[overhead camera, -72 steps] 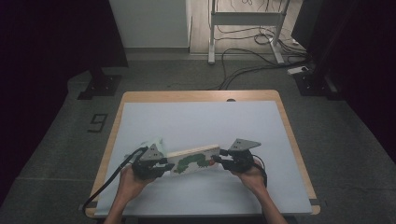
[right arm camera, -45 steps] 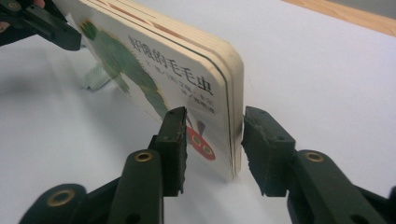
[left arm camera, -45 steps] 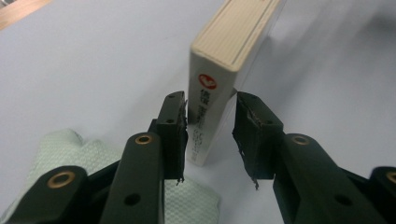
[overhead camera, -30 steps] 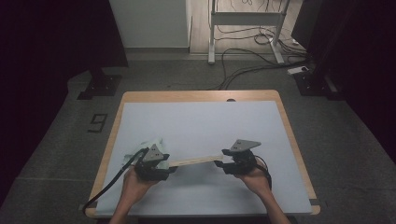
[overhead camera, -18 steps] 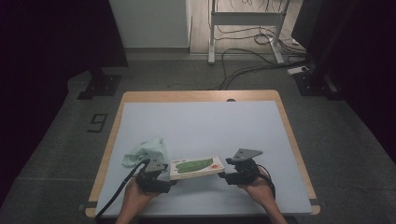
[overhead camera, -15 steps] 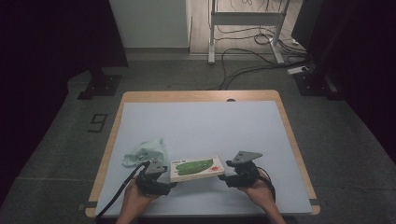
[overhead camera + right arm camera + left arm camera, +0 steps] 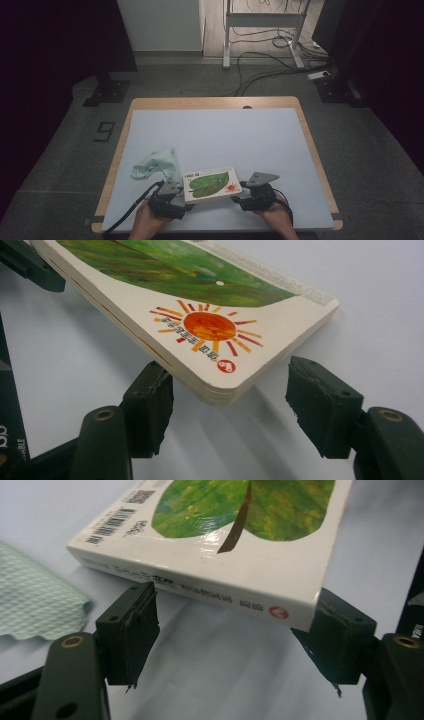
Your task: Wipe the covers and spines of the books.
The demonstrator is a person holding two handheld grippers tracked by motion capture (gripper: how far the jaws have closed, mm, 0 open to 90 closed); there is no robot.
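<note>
A white board book (image 7: 212, 184) with a green leaf and an orange sun on its cover lies flat on the table near the front edge. My left gripper (image 7: 181, 200) is at its left end. In the left gripper view the jaws (image 7: 232, 635) have just been opening and stand apart on either side of the book's spine (image 7: 240, 595), not pressing it. My right gripper (image 7: 237, 200) is at the right end. In the right gripper view its jaws (image 7: 235, 405) have just been opening too, and the book's rounded corner (image 7: 220, 385) sits loose between them.
A crumpled pale green cloth (image 7: 155, 162) lies just left of and behind the book, also seen as the cloth (image 7: 35, 600) in the left gripper view. The light grey tabletop (image 7: 215, 135) has a wooden rim. Cables and stands are on the floor beyond it.
The book, held up between both grippers a second ago, has come down flat onto the table. Both hands moved toward the front edge and both sets of jaws let go.
</note>
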